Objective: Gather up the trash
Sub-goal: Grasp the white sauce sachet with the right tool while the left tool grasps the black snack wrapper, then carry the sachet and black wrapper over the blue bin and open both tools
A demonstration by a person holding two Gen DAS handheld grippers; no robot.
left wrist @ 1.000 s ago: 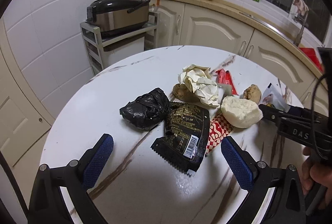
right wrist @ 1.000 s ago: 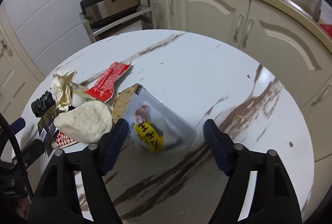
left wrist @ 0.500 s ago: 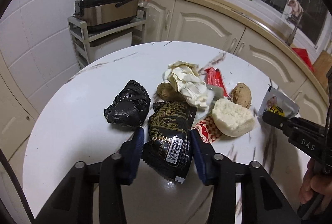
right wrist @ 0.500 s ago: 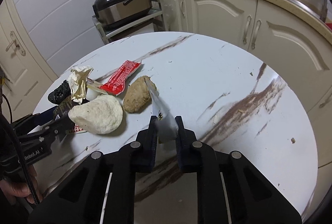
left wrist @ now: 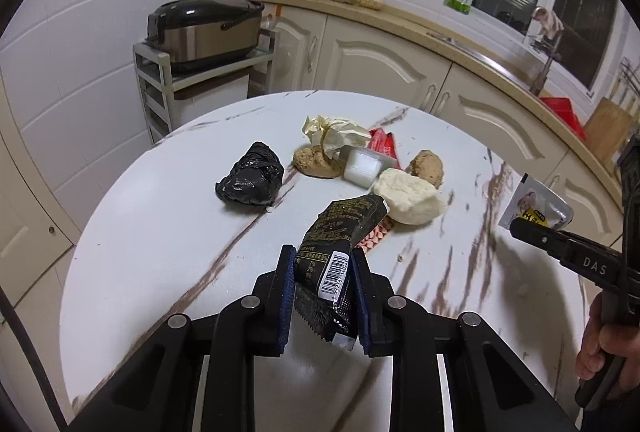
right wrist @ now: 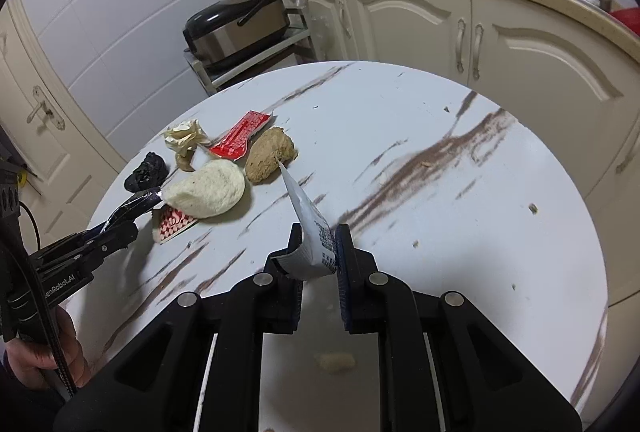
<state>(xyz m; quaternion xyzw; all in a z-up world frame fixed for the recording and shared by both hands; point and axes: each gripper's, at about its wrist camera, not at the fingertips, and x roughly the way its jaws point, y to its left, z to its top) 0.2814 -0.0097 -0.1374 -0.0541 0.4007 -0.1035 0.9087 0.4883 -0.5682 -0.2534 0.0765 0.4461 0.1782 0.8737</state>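
My left gripper (left wrist: 322, 256) has its jaws closing on a black snack wrapper (left wrist: 340, 228); the pads press its barcode end and it hangs tilted above the round marble table (left wrist: 160, 252). My right gripper (right wrist: 318, 232) is shut on a white printed pouch (right wrist: 308, 220), held edge-up off the table. The same pouch (left wrist: 534, 208) shows at the right of the left wrist view. On the table lie a black bag (left wrist: 250, 180), crumpled paper (left wrist: 336, 136), a red wrapper (left wrist: 382, 144), a white bun (left wrist: 410, 200), a brown lump (left wrist: 428, 166), a plastic cup (left wrist: 362, 168) and a checked wrapper (left wrist: 374, 238).
A rice cooker (left wrist: 204, 28) sits on a rack beyond the table's far edge. Cream cabinets (right wrist: 520, 44) and a counter curve behind the table. A door (right wrist: 44, 112) stands at the left. Crumbs dot the table's right side (right wrist: 532, 208).
Both grippers went from wide open to closed: the left onto the black wrapper, the right onto the white pouch. Both items have come up off the table.
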